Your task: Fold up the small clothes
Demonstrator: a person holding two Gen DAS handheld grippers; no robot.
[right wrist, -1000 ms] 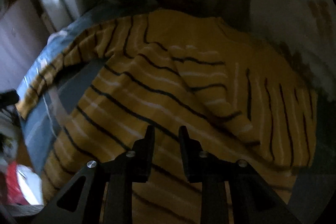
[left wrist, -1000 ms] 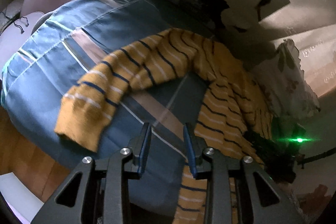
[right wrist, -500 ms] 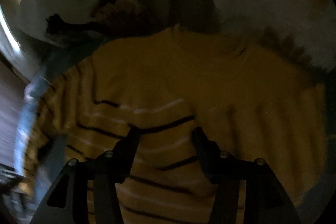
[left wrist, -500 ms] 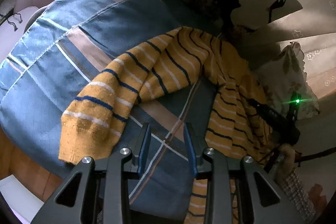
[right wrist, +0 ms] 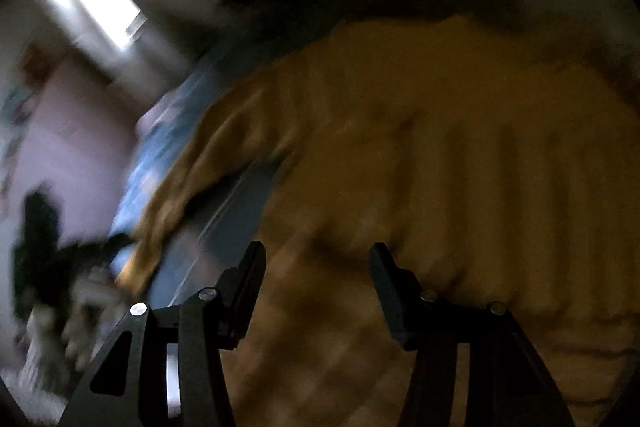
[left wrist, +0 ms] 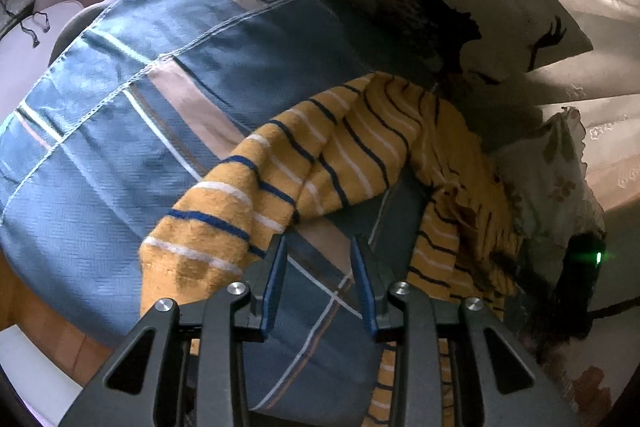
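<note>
Left wrist: left tongs parted, empty, beside sweater, right tongs wide.

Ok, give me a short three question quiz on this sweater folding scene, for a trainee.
1. True or false: the left gripper is clamped on the striped sweater's sleeve.
2. Multiple choice: the striped sweater lies on A) a blue plaid bedspread, B) a wooden table, C) a tiled floor.
3. Fill in: the right gripper has its jaws ____ above the sweater's body.

Key: 1 false, it is open and the sleeve cuff lies to its left. 2 A. 3 open.
</note>
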